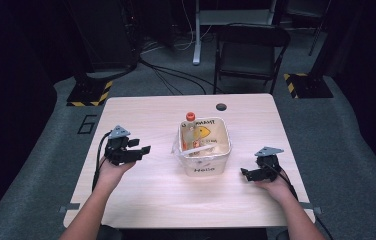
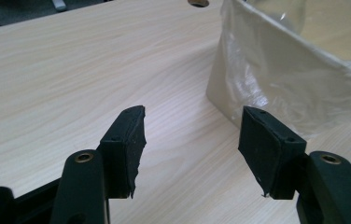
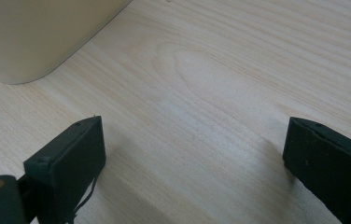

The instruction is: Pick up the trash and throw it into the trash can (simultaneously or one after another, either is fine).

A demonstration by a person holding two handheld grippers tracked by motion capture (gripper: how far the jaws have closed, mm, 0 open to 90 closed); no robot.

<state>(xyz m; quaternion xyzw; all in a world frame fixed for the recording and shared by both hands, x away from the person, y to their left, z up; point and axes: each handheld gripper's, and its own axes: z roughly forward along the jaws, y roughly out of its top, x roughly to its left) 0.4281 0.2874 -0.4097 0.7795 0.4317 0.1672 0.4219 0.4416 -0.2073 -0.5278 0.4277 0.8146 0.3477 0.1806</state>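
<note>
A cream square tub point(image 1: 204, 167) stands at the middle of the light wooden table point(image 1: 141, 195), lined with clear plastic and holding a pouch with an orange cap point(image 1: 190, 116) plus other packets. My left gripper point(image 1: 143, 150) hovers left of the tub, open, nothing between its jaws. In the left gripper view the tub's plastic-covered wall point(image 2: 276, 79) is just ahead to the right of the left gripper point(image 2: 192, 135). My right gripper point(image 1: 246, 174) rests on the table right of the tub, open and empty. The right gripper point(image 3: 192, 154) sees the tub's corner point(image 3: 33, 37) upper left.
A round cable hole point(image 1: 221, 106) sits near the table's far edge. Beyond the table stand a black folding chair point(image 1: 251, 50), a desk leg and floor cables. Bare tabletop lies in front of the tub and to both sides.
</note>
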